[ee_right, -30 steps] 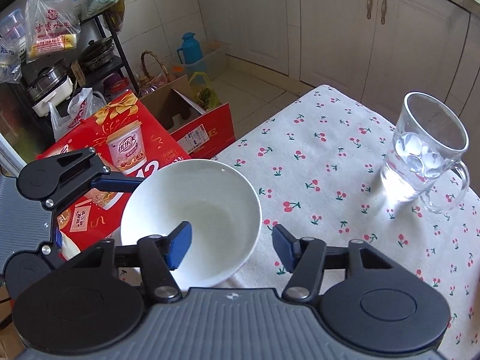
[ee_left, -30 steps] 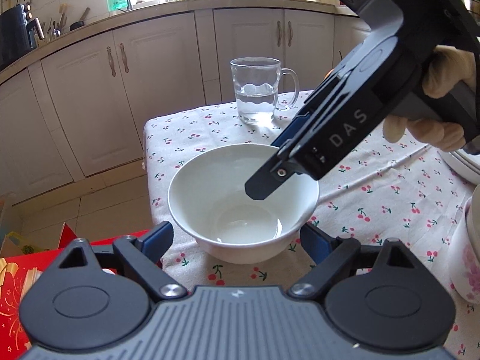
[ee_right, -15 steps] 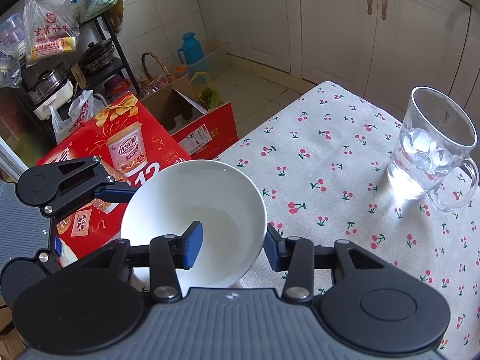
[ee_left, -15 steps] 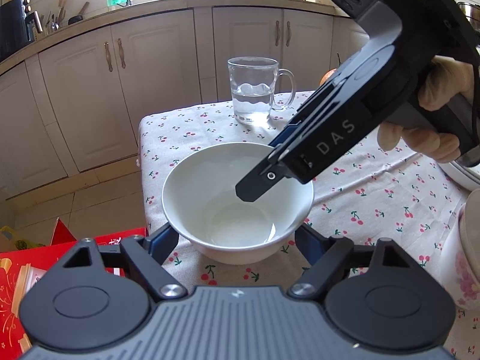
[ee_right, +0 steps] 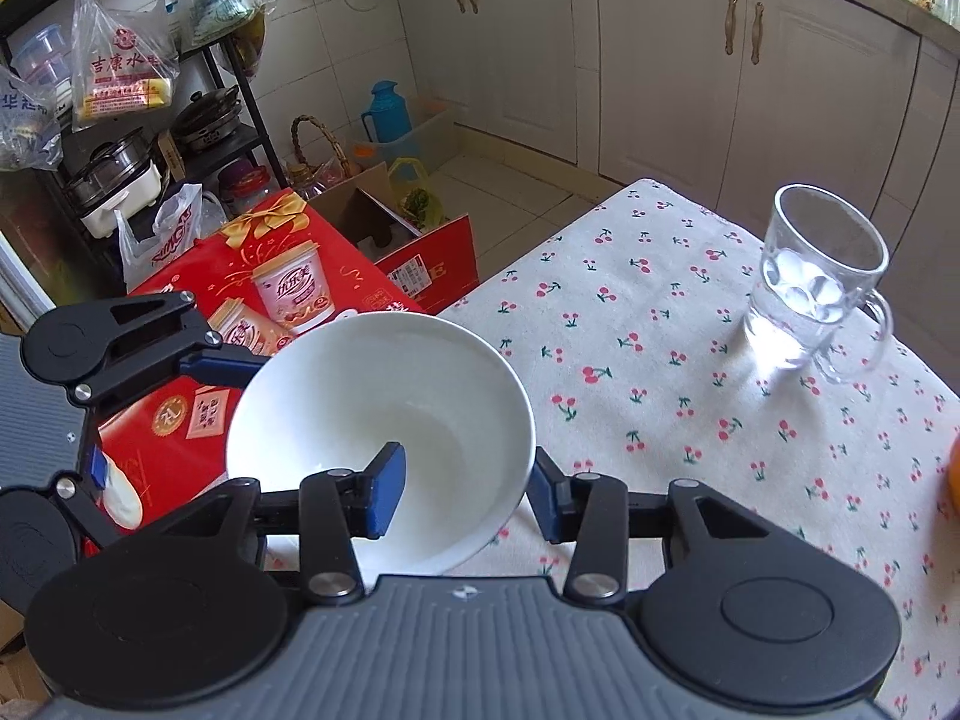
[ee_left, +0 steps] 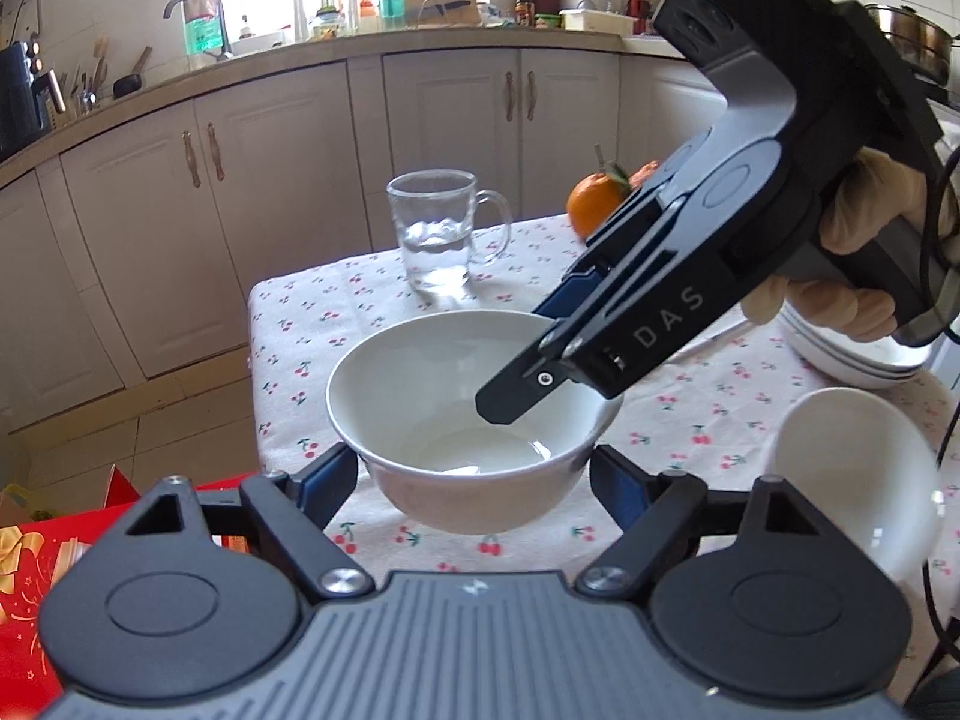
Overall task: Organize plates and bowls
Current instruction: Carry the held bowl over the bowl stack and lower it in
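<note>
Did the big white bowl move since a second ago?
Yes. The white bowl, gripped by both grippers, has lifted off the cherry tablecloth, away from the glass mug.

Plain white bowl, deep, glossy, upright and empty; sat clear above the cherry-print tablecloth near its corner, rim level. Second white bowl at the right edge of the left wrist view, tipped on its side, mouth facing left. Stack of white plates with blue rim lines behind it, partly hidden.
</note>
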`<state>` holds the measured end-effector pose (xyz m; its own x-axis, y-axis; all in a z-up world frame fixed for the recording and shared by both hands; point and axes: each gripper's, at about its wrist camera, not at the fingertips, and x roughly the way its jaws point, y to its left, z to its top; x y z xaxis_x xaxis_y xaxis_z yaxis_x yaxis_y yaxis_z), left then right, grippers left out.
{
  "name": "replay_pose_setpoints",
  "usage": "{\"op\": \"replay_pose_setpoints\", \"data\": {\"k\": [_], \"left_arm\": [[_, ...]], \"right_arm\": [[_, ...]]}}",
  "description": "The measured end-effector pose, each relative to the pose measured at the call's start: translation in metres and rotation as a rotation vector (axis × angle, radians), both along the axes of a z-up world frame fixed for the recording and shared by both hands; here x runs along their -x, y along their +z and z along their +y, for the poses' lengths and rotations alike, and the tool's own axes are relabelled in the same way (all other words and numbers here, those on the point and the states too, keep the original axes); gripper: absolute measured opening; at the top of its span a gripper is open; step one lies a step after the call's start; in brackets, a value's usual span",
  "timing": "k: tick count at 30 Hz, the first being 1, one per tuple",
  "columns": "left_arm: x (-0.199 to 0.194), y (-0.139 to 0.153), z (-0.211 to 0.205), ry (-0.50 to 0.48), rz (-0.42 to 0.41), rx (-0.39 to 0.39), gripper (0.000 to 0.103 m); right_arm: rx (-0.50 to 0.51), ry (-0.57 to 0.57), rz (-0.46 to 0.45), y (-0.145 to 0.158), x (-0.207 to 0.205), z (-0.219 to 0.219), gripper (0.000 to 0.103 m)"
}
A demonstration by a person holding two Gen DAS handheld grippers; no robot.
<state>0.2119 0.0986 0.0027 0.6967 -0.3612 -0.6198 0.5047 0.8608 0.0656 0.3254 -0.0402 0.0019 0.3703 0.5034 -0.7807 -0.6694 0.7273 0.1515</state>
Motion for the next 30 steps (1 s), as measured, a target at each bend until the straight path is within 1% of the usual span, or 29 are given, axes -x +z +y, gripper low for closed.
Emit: {"op": "replay_pose_setpoints", "data": {"k": [6,16,23,30], "left_arm": [[0.028,0.013,-0.011,-0.037,-0.025,-0.014,0.084],[0.064,0.029,-0.033,-0.101,-0.045,-0.022,0.084],[0.085,0.034,-0.051,-0.147,-0.051,-0.024,0.084],[0.102,0.035,-0.071,-0.192,-0.051,-0.026,0.084]], "right_arm": [[-0.036,-0.002,-0.009,0.020,0.033,-0.019,0.049],[-0.050,-0.039,-0.042,0.039,0.080,-0.047,0.046],[-0.052,-0.070,-0.067,0.048,0.112,-0.073,0.043],[-0.066,-0.105,-0.072,0.054,0.137,-0.099,0.043]]}}
